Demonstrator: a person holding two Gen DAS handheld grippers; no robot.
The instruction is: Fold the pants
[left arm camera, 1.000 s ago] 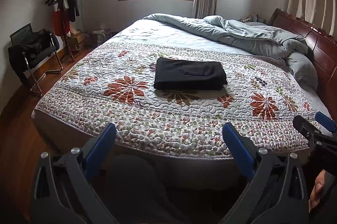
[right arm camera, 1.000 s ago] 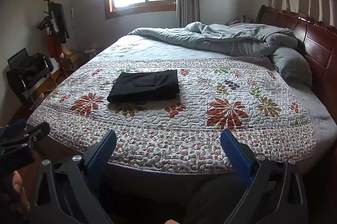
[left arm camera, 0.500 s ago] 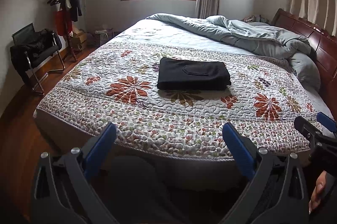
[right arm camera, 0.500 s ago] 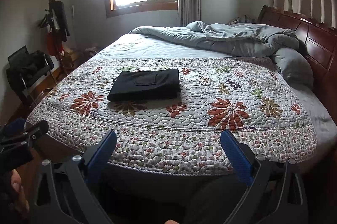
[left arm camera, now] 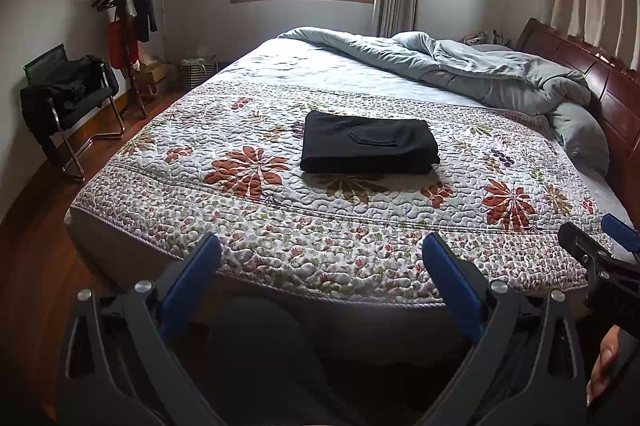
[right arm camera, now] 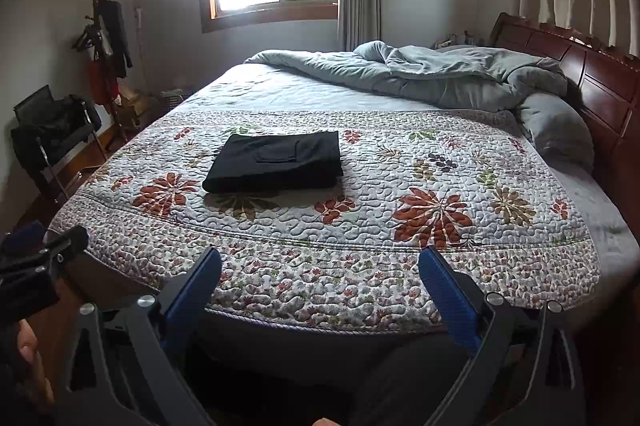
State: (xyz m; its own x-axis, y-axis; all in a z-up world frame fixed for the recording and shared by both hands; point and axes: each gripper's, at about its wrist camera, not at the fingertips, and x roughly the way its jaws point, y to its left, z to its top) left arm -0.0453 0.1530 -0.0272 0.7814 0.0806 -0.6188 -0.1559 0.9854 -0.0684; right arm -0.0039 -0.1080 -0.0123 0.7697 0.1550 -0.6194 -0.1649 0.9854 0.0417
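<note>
Black pants [left arm camera: 368,143] lie folded into a neat rectangle on the floral quilt [left arm camera: 280,209], a back pocket facing up; they also show in the right wrist view [right arm camera: 278,161]. My left gripper [left arm camera: 322,254] is open and empty, held off the bed's near edge, well short of the pants. My right gripper [right arm camera: 320,268] is open and empty too, beside the left one and equally far back. Each gripper shows at the edge of the other's view.
A rumpled grey duvet [left arm camera: 460,69] and pillow [left arm camera: 580,133] lie by the dark wooden headboard [left arm camera: 600,81] at the right. A black chair with clothes [left arm camera: 68,101] and a coat stand [left arm camera: 128,9] stand on the wooden floor at the left.
Both views have drifted slightly, so the pants sit a little further right in the frames. The pants have not moved on the quilt, and both grippers stay open.
</note>
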